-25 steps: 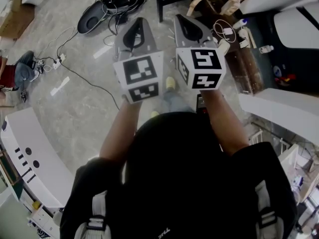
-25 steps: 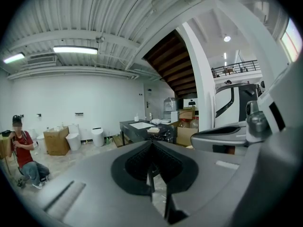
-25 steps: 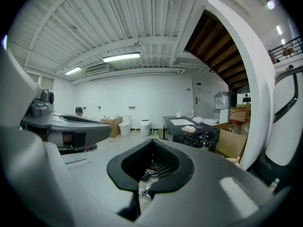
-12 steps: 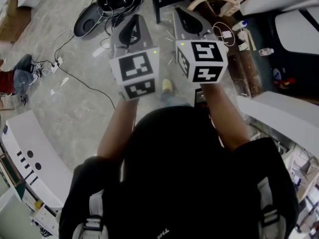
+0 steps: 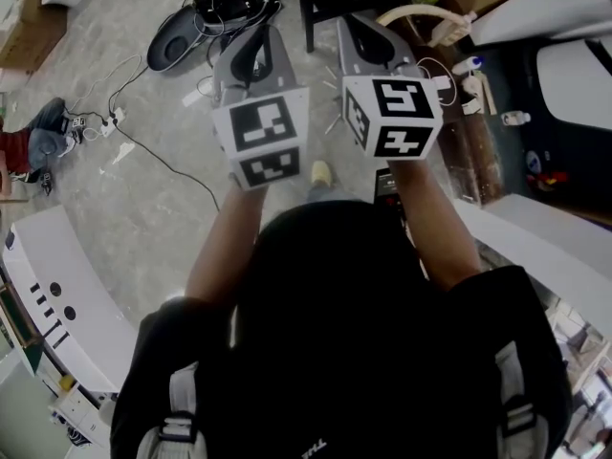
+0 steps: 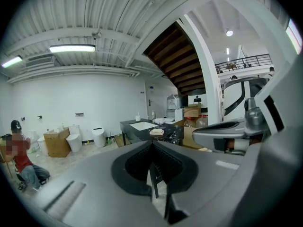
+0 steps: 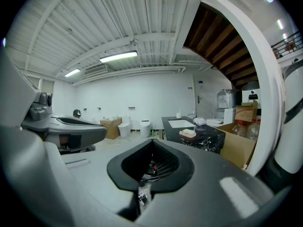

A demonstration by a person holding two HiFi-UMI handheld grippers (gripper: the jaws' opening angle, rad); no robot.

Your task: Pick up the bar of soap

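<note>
Lying far beyond both grippers' (image 6: pixel 151 144) (image 7: pixel 151 142) closed, empty fingers (image 7: pixel 215 183), bar of soap (image 7: pixel 189 132) on counter (image 7: pixel 209 139).

The head view looks steeply down from above the person's head, close over the grey left claw (image 5: pixel 256 46) and grey right claw (image 5: pixel 361 34), held out side by side above the pale stone floor (image 5: pixel 163 199). Each gripper view rides low behind its own claw and faces almost level across the room. Both share the distant black marble tabletop with a white basin (image 6: pixel 142 126). The left gripper view catches the right claw to its right; the right gripper view shows the left claw left of the tabletop (image 7: pixel 187 125).
</note>
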